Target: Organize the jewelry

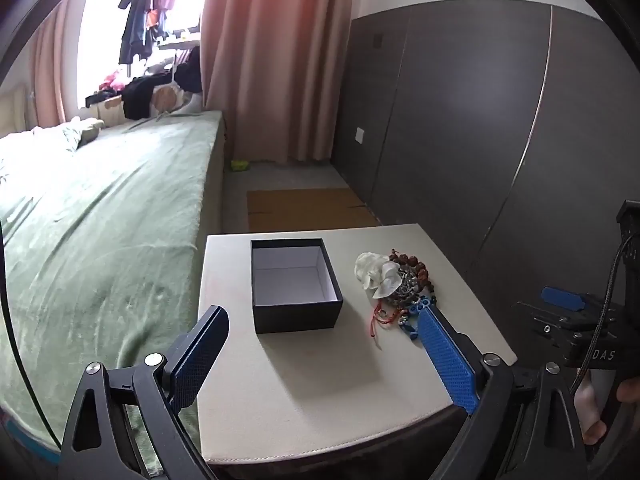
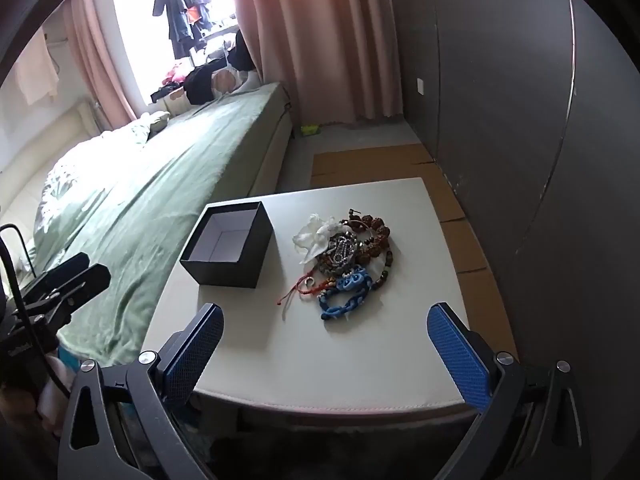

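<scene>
We hold both grippers spread wide: left gripper [image 1: 324, 338] frames the open black cardboard box [image 1: 296, 286]; the tangled jewelry pile [image 2: 344, 256] lies ahead of our right gripper [image 2: 326, 322].

Legible text: white letters "DAS" showing on the black right gripper body [image 1: 592, 344]; remaining characters being cut off, unreadable.

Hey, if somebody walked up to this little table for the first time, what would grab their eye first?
Probably the tangled jewelry pile on the right half of the white table: brown bead bracelets, a blue chain bracelet, red cords and a white fabric flower. Just left of it stands an open black box, empty, with a pale lining. Both pairs of tongs, left and right, hang open over the near edge.
</scene>
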